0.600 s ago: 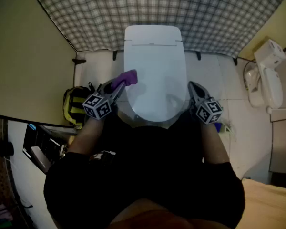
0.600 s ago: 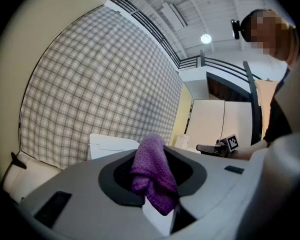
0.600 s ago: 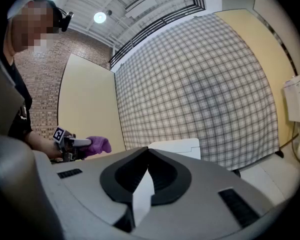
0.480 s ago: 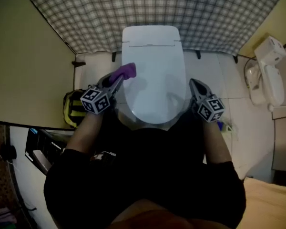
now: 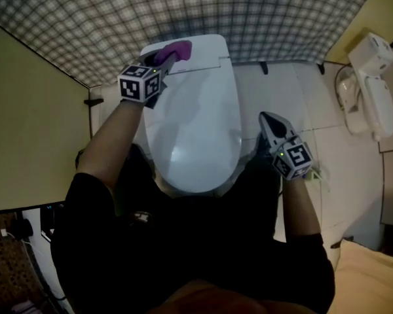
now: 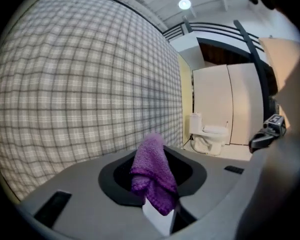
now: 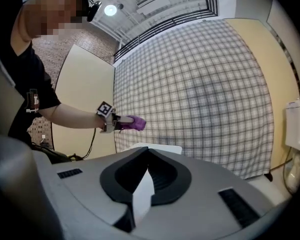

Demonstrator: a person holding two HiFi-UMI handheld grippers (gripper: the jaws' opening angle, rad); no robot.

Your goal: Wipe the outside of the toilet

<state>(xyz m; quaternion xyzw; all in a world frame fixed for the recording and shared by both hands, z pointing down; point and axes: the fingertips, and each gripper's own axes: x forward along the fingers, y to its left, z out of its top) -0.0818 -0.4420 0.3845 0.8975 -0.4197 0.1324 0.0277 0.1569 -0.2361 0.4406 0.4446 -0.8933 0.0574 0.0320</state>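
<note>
The white toilet [image 5: 193, 123] stands with its lid down in the middle of the head view, its back against the checked wall. My left gripper [image 5: 165, 59] is shut on a purple cloth [image 5: 175, 49] at the toilet's back left corner, close to the wall. In the left gripper view the cloth [image 6: 151, 174] droops over the jaws of that gripper [image 6: 157, 204]. My right gripper [image 5: 270, 120] hangs shut and empty beside the toilet's right side, apart from it. The right gripper view shows its jaws [image 7: 142, 194] together, with the left gripper [image 7: 121, 124] and cloth [image 7: 135, 123] beyond.
A checked wall [image 5: 216, 12] runs behind the toilet and a yellow wall [image 5: 33, 123] closes the left side. A second white fixture [image 5: 367, 97] stands at the far right on the tiled floor [image 5: 301, 90]. The person's body fills the lower part of the head view.
My left gripper has carried the purple cloth from the lid's left edge forward to the toilet's back corner. The right gripper has stayed beside the toilet's right side.
</note>
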